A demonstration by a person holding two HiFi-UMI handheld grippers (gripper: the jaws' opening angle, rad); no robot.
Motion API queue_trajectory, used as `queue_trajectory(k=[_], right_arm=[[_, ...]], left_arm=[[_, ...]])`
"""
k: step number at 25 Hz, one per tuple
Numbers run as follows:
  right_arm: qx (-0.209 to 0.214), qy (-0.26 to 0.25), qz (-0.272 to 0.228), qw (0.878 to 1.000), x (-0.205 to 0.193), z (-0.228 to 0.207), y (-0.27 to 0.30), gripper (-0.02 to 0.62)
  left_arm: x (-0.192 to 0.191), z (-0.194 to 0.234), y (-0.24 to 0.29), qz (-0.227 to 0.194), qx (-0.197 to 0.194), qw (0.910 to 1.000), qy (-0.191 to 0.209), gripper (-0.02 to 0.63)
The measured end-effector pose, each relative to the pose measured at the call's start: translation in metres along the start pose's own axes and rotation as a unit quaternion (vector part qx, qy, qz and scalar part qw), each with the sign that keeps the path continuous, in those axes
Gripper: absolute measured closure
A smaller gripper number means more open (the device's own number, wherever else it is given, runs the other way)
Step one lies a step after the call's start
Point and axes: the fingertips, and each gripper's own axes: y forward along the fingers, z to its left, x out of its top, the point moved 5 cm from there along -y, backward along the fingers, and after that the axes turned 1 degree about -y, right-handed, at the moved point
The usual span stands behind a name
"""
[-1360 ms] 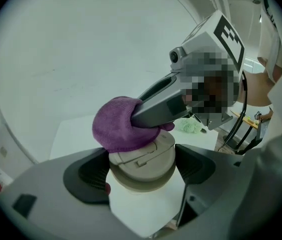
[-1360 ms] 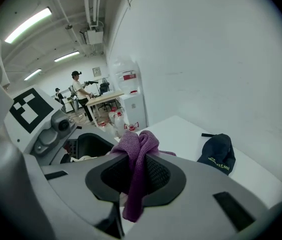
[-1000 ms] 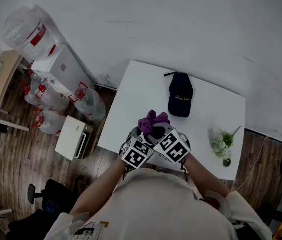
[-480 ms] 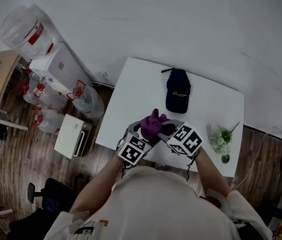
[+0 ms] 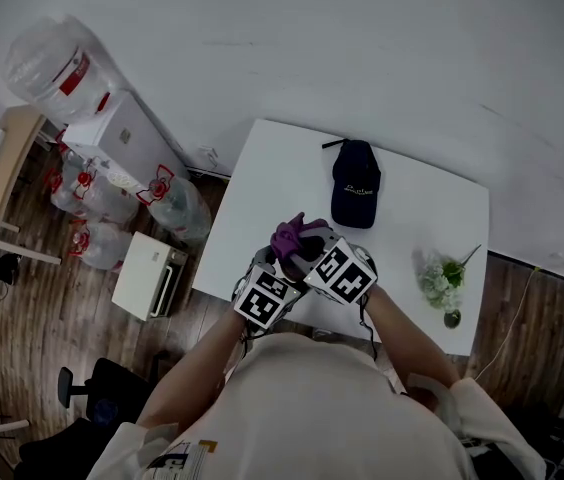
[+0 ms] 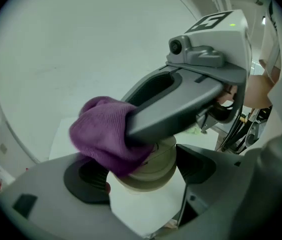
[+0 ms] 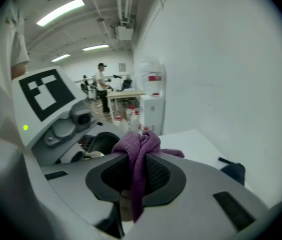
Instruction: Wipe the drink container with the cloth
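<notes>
The right claw [image 7: 135, 181], pinched on the purple cloth [image 7: 142, 145], has swung back in against the left claw [image 6: 141, 174]. That drags the cloth over the drink container [image 6: 157, 160] gripped there above the worktop [image 5: 422, 218], so wiping seems under way. Only the container's cream end shows; from above it is hidden behind the marker cubes.

A dark cap [image 5: 355, 196] lies on the white worktop [image 5: 262, 183]; a small flower bunch [image 5: 441, 283] stands near its right edge.
</notes>
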Motion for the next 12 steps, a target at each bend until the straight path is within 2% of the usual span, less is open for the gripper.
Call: queue_trajectory(k=[3, 8, 12], right_arm=[[0.026, -0.061, -0.001, 0.998, 0.003, 0.016, 0.002, 0.515], [0.118, -0.026, -0.004, 0.993, -0.023, 0.021, -0.019, 0.517], [0.145, -0.002, -0.01, 0.989, -0.034, 0.019, -0.037, 0.517]], left_arm=[[0.009, -0.002, -0.007, -0.005, -0.005, 1.0, 0.004, 0.192], [0.009, -0.002, -0.006, -0.011, -0.009, 0.9999, 0.002, 0.19], [0.009, -0.001, -0.006, -0.009, -0.013, 0.9999, -0.004, 0.19]])
